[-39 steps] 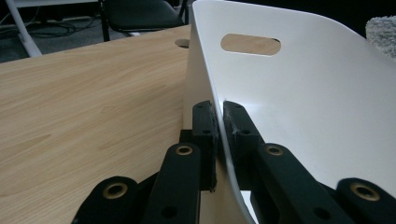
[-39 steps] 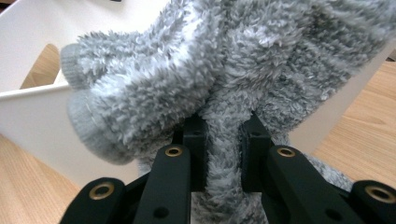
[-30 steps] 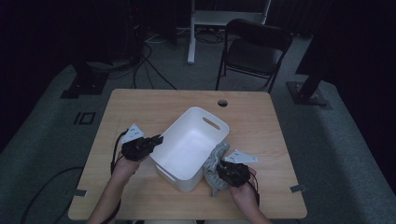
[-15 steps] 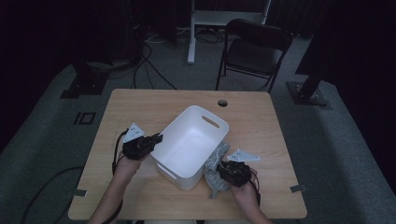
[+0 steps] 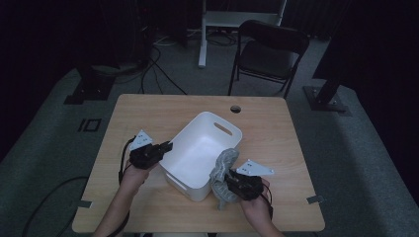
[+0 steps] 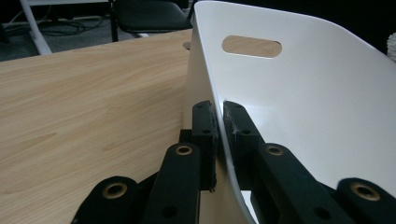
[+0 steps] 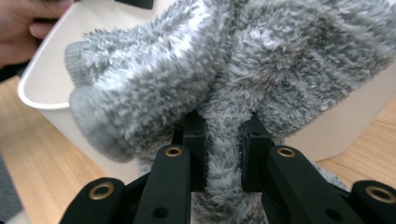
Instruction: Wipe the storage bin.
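left gripper (image 5: pixel 165 146), at centre left of the high view, clamps the white bin's (image 5: pixel 207 148) near rim. at lower centre right, the right gripper (image 5: pixel 228 181), clenched on a fuzzy grey sock (image 5: pixel 223 173), has lifted it slightly, probably toward the bin. the sock's long axis runs diagonally, upper end over the bin's edge.

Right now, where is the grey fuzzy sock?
In the high view the grey fuzzy sock hangs pinched in the right gripper, against the white bin's right outer wall, near the table's front edge.
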### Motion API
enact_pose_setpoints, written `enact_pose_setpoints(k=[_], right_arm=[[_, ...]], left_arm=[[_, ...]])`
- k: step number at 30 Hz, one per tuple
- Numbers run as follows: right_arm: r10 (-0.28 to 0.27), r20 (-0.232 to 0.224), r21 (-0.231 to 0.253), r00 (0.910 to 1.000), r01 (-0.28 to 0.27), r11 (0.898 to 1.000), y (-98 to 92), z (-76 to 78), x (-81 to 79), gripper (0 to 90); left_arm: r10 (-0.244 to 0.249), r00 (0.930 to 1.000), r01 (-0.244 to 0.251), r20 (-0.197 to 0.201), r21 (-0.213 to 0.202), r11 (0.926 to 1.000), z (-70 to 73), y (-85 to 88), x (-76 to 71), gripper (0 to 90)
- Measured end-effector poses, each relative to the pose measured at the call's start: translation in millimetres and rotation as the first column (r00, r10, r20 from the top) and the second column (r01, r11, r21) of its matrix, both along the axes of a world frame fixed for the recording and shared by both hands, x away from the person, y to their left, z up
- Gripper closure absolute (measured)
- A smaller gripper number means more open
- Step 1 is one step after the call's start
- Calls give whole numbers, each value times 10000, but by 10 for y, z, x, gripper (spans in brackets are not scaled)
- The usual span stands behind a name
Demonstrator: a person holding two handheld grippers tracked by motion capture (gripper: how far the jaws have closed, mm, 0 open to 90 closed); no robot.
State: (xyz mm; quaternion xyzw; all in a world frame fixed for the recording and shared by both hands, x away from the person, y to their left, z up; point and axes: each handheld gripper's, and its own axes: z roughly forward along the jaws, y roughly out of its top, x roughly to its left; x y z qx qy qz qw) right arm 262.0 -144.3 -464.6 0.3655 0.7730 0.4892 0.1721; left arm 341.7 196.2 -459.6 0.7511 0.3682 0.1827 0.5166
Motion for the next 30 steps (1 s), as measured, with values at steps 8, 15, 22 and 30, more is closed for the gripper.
enact_pose_setpoints(k=[8, 15, 22, 30], right_arm=[[-103, 81, -270, 9999, 105, 9996, 20, -56, 18, 772], [-229, -51, -455, 9997, 226, 9987, 15, -124, 61, 772], [-271, -541, -601, 9982, 239, 9979, -8, -252, 124, 772], [-207, -654, -199, 9976, 194, 9996, -50, -290, 148, 751]], left_arm=[[-1, 10000, 1, -30, -66, 10000, -3, -5, 0, 837], [25, 10000, -25, 23, 11, 10000, 0, -16, -3, 836], [77, 9999, -78, 81, 77, 9999, 0, -22, -6, 836], [259, 9995, -262, 160, 154, 9995, 1, -32, -11, 838]])
